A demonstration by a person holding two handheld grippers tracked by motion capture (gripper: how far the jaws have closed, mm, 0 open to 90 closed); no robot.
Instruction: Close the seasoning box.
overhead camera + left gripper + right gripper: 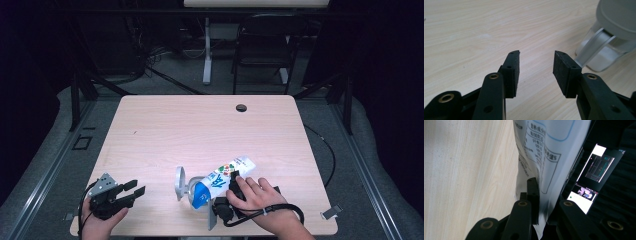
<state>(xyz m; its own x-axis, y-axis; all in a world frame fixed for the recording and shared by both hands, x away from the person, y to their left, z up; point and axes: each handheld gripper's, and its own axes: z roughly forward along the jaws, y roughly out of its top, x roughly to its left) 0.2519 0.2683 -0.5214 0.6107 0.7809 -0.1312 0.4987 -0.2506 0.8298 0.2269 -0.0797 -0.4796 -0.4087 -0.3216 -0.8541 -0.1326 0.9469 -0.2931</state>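
A white and blue drink carton [223, 174] is tipped over to the left, its blue end right at a clear cup with a grey lid and handle [183, 185]. My right gripper [231, 183] is shut on the carton's body, with a hand over it. In the right gripper view the carton's printed side [549, 147] runs up between the jaws of the right gripper [546, 192]. My left gripper [137, 186] is open at the table's front left, apart from the cup. The left gripper [536, 56] has nothing between its pads, and the cup [604, 45] stands ahead to its right.
The light wooden table [200, 130] has a dark round hole [241, 107] near its far edge. A black chair [262, 45] and a white desk leg [207, 50] stand beyond it. Lit screens [596, 170] show behind the carton.
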